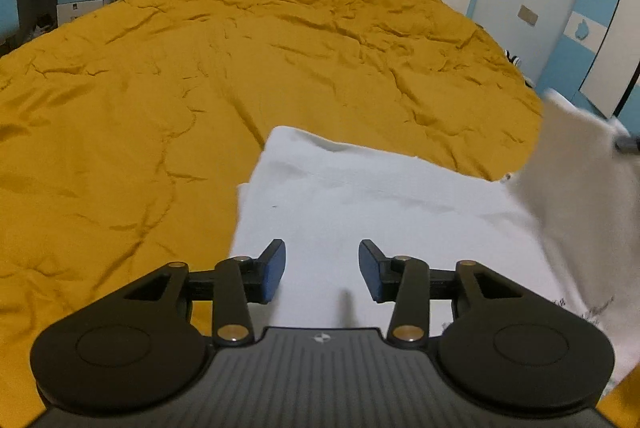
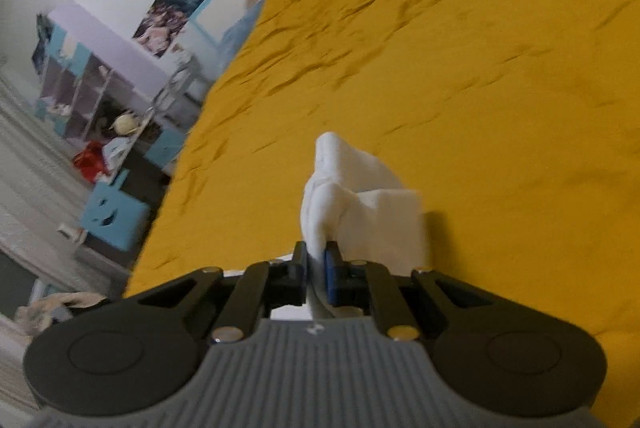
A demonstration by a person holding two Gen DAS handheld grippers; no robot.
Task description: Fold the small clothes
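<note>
Left gripper [image 1: 322, 270] hangs over the white cloth [image 1: 360, 195], jaws apart, nothing between them. Right gripper [image 2: 318, 268] is clamped on a bunched, lifted edge of the cloth [image 2: 360, 203]. Below lies the rumpled yellow bedspread [image 1: 160, 87], with the cloth's flat part spread on its near side.

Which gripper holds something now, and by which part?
The right gripper pinches the white garment by a bunched edge. The left gripper is open, holding nothing.
</note>
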